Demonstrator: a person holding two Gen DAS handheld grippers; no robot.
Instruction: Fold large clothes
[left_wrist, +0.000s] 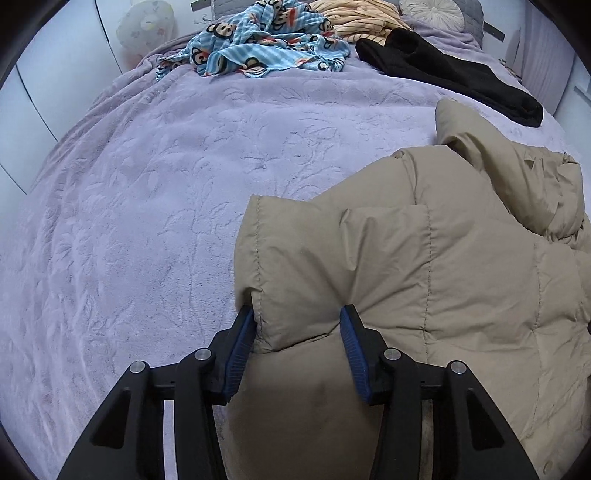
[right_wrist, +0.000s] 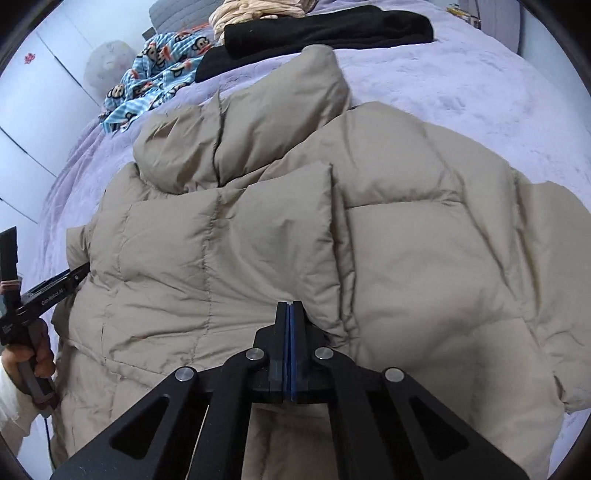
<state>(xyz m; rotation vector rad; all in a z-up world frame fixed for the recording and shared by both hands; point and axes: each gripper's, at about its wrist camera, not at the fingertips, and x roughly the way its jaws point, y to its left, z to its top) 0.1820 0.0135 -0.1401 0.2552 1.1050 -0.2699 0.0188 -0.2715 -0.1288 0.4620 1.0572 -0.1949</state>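
Observation:
A puffy beige quilted jacket (left_wrist: 424, 258) lies spread on the lilac bed cover (left_wrist: 147, 184). My left gripper (left_wrist: 297, 314) is shut on a thick bulge at the jacket's near left edge, and the blue pads (left_wrist: 240, 347) press into the padding from both sides. In the right wrist view the jacket (right_wrist: 406, 240) fills the middle. There my right gripper (right_wrist: 290, 304) is shut with its pads together at the foot of a folded flap. Creases in the fabric gather at its tips. A person's hand (right_wrist: 37, 358) at the far left holds the other tool.
At the far end of the bed lie a blue monkey-print cloth (left_wrist: 258, 48), a black garment (left_wrist: 443, 74) and a cream striped one (left_wrist: 362, 18). A round pillow (left_wrist: 432, 14) sits behind them. White cupboard doors (left_wrist: 44, 85) stand to the left.

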